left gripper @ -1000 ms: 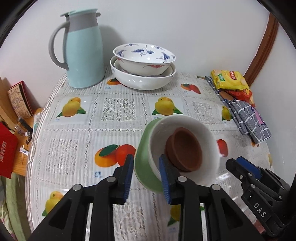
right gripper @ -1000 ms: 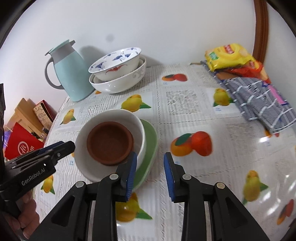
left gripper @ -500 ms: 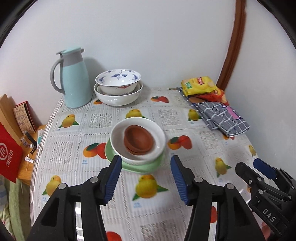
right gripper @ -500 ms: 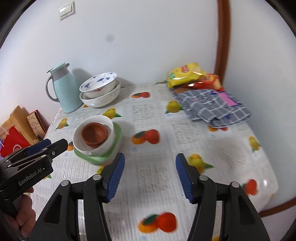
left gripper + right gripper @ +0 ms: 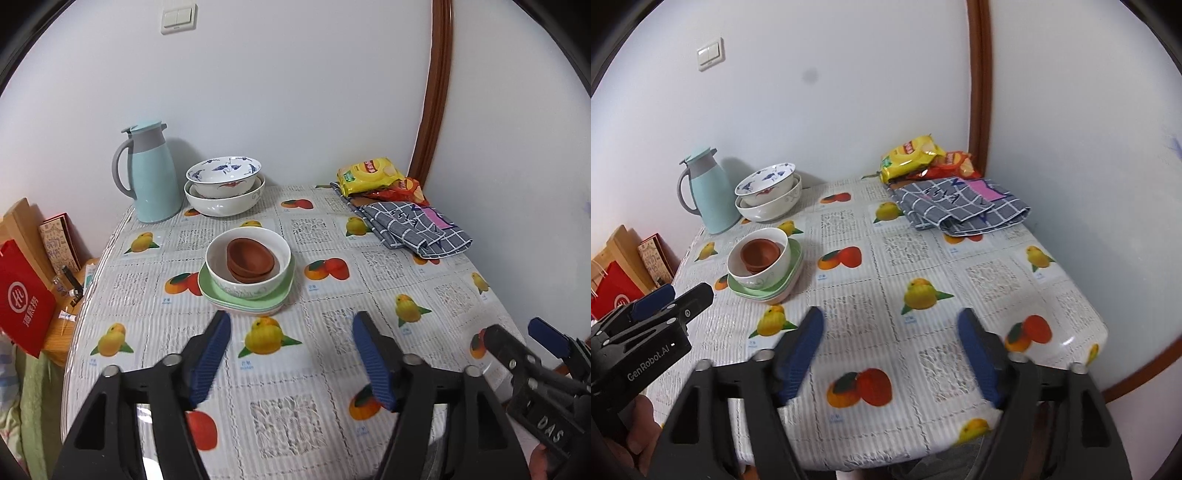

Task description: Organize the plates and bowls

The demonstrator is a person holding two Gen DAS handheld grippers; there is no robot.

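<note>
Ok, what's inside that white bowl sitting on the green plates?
The white bowl holds small brown clay bowls, nested; at least two show. Their count and the white bowl's bottom are covered. Green plates lie underneath.

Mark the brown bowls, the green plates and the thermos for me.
brown bowls [image 5: 251,260], left wrist view, inside of the top bowl
green plates [image 5: 207,286], left wrist view, left rim of the stack
thermos [image 5: 711,201], right wrist view, middle of the body

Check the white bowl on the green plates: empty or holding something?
Holding something. Brown bowls sit nested inside the white bowl, which rests upright on the green plates.
</note>
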